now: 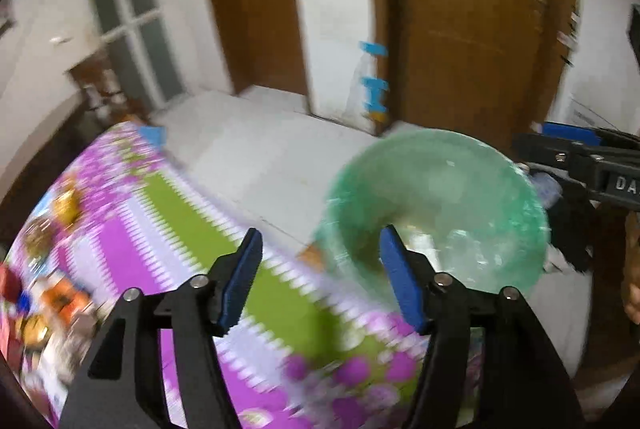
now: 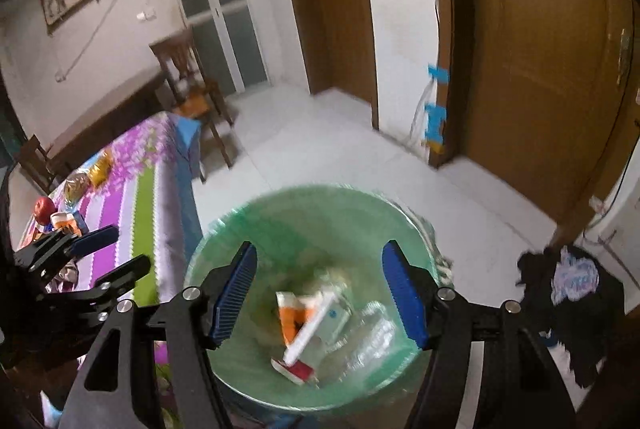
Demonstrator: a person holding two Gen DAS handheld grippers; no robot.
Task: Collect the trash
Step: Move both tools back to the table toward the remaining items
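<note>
The trash bin [image 2: 304, 309] is round, lined with a pale green bag, and stands on the white floor [image 2: 320, 149] just beside the table [image 2: 148, 197] with the purple and green cloth. It stands upright, mouth up. Inside lie an orange and white carton [image 2: 290, 317], a white box [image 2: 332, 313] and clear plastic [image 2: 372, 333]. The right gripper [image 2: 320, 293] hangs above the mouth, jaws apart and empty. The left gripper [image 1: 320, 277] is released too, over the table edge, the bin [image 1: 436, 205] beyond its right finger

White walls [image 2: 396, 9], pale tiled floor [image 2: 320, 149], 2 brown wooden doors [image 2: 540, 69], a dark wooden chair [image 2: 188, 77], a frosted glass door [image 2: 216, 1].
</note>
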